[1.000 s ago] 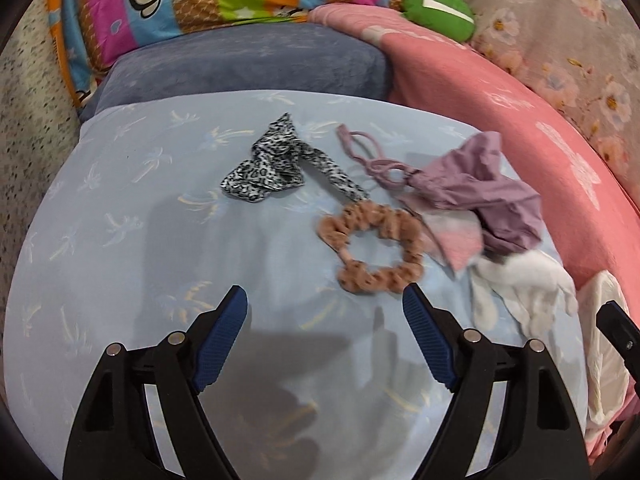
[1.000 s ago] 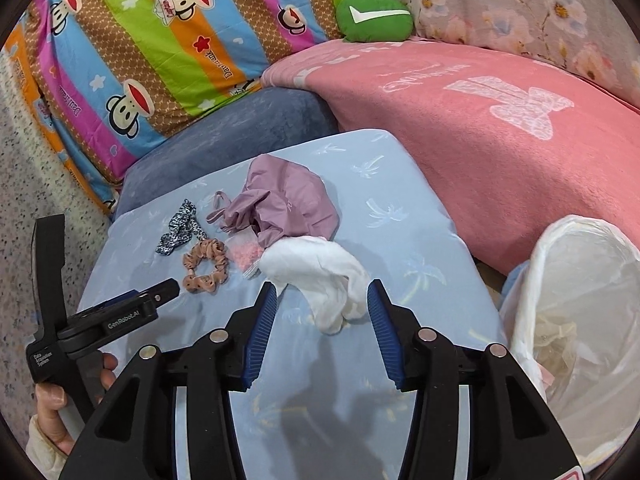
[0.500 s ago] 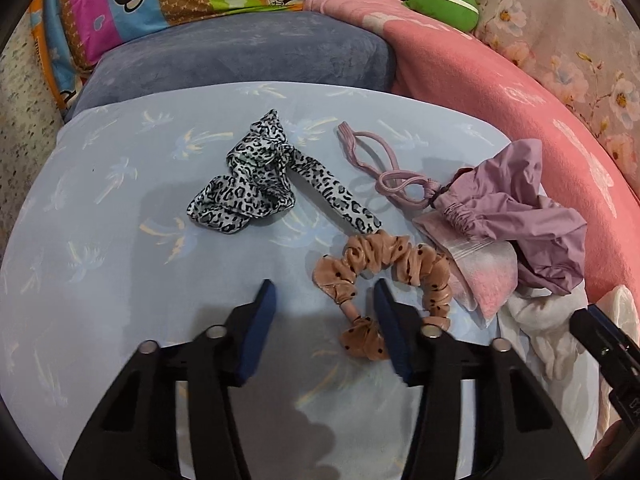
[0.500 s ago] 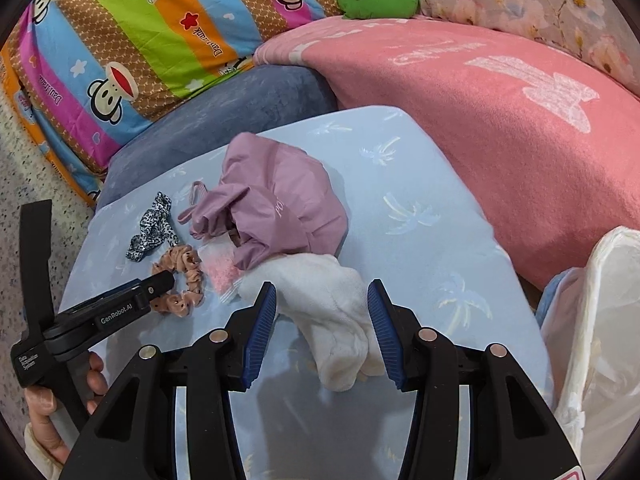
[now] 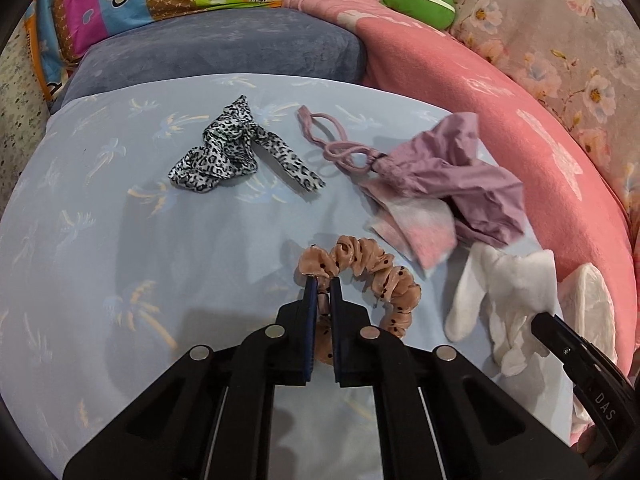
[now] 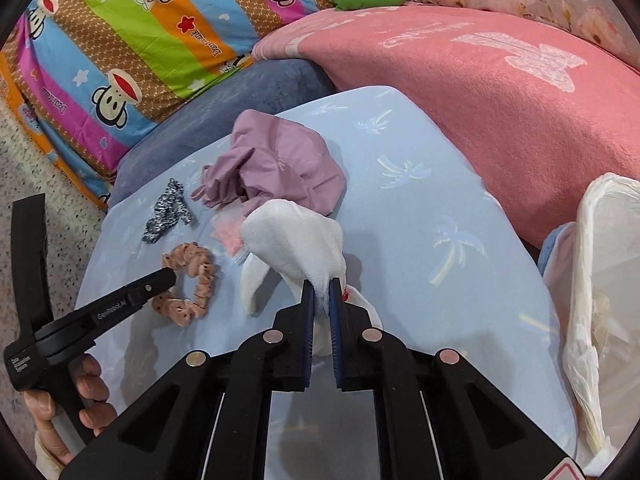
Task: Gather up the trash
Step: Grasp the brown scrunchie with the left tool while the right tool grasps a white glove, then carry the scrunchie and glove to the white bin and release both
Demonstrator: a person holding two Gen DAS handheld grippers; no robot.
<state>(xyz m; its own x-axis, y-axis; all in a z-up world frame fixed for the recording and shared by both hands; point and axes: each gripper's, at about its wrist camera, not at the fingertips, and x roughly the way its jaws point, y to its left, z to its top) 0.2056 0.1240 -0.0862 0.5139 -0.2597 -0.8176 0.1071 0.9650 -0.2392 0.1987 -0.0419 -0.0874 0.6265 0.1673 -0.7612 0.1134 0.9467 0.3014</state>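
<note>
I have both tools closing at once on the pale blue palm-print bed sheet (image 6: 420,208), left tool (image 5: 325,280) pinching the tan dotted fabric scrunchie (image 5: 372,272), right tool (image 6: 325,284) pinching the crumpled white cloth (image 6: 296,240), so both can go to the white plastic trash bag (image 6: 596,264) just beside the bed.

Even, fairly bright indoor light from overhead; soft grey shadows pool on the blue sheet (image 5: 120,240) under the black gripper arms; no glare; the centre is crisp — edges bow hard and fall into black corners; the white cloth (image 5: 508,280) smears slightly with motion blur.
</note>
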